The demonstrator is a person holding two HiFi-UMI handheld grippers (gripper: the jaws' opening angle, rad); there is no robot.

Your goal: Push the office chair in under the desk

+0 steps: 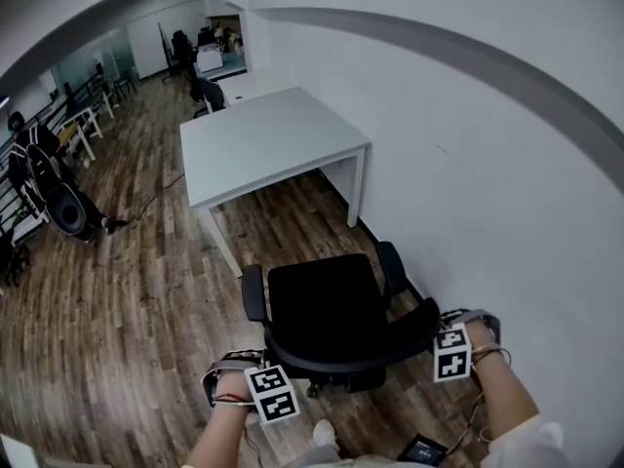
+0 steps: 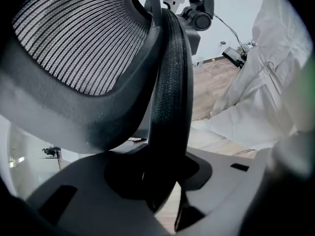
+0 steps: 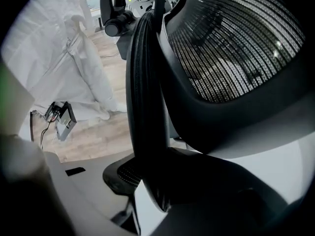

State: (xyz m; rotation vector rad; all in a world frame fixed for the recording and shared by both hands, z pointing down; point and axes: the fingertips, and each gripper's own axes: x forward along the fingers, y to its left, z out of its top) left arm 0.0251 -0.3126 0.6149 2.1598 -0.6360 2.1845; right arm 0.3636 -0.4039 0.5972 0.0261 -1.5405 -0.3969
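Note:
A black office chair with armrests stands on the wood floor, its seat facing a white desk a short way ahead by the wall. Seen from the head view, my left gripper sits at the left end of the chair's curved backrest top and my right gripper at the right end. In the left gripper view the backrest's padded black rim runs down between the grey jaws of the left gripper, which are shut on it. The right gripper likewise clamps the rim beside the mesh.
A white wall runs close along the right of chair and desk. A small device with cables lies on the floor by my feet. A person in dark clothes stands far left; more desks and chairs stretch behind.

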